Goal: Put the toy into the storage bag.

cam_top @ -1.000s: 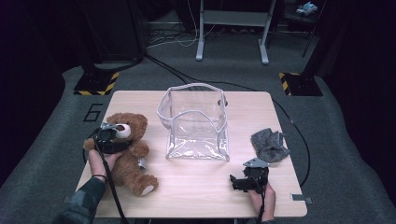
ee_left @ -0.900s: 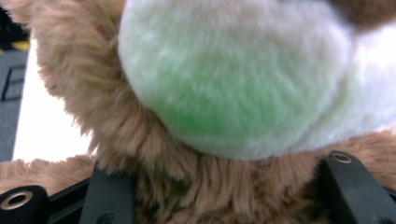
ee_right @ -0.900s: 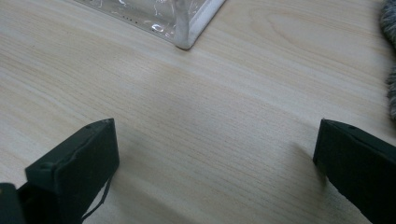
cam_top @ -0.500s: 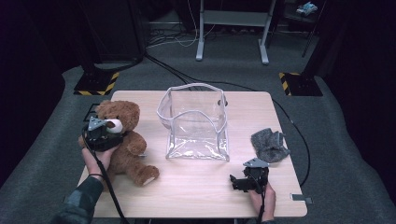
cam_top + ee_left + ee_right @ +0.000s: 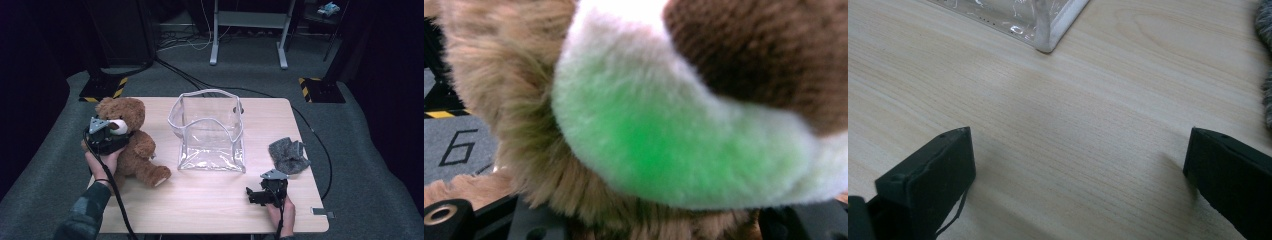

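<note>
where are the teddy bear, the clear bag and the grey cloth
teddy bear point(image 5: 137, 150), high view, on its brown belly
clear bag point(image 5: 210, 157), high view, on its clear front wall
grey cloth point(image 5: 286, 155), high view, on the middle of the crumpled fabric

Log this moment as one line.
left hand-held gripper: shut on teddy bear | right hand-held gripper: open, idle | pouch: open

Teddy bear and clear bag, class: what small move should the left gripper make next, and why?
Probably carry the teddy bear rightward and up, over the rim of the clear bag. The left gripper sits at the bear's muzzle, fur pressed against its camera, and the bag stands open-topped just beside it. The right gripper rests open on the table.
</note>
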{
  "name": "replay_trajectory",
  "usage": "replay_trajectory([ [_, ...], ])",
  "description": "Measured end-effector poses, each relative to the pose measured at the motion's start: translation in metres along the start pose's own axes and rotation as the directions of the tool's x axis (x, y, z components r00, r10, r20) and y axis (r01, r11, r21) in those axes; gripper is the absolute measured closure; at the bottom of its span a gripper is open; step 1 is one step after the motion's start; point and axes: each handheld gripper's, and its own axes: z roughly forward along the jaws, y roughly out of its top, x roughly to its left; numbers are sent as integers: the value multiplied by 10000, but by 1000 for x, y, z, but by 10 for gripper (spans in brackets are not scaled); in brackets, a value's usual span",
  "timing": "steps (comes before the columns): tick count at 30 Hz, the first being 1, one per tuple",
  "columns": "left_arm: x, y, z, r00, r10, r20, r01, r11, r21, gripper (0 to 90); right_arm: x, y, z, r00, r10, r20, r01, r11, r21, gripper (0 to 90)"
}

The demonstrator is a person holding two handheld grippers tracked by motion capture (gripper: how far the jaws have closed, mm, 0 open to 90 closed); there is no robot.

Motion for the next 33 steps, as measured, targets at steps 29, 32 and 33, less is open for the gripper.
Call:
replay_trajectory([
  [29, 0, 61, -5, 9967, 488, -649, -547, 9942, -924, 442, 0, 1, 1, 10000, -2, 80, 2, 10000, -50, 0],
  [32, -2, 69, -5, 9960, 555, -704, -625, 9929, -1008, 441, 0, 1, 1, 10000, -15, 67, 16, 10000, -46, 0],
  [33, -2, 72, -5, 9958, 581, -707, -653, 9924, -1043, 441, 0, 1, 1, 10000, -13, 67, 13, 10000, -48, 0],
])
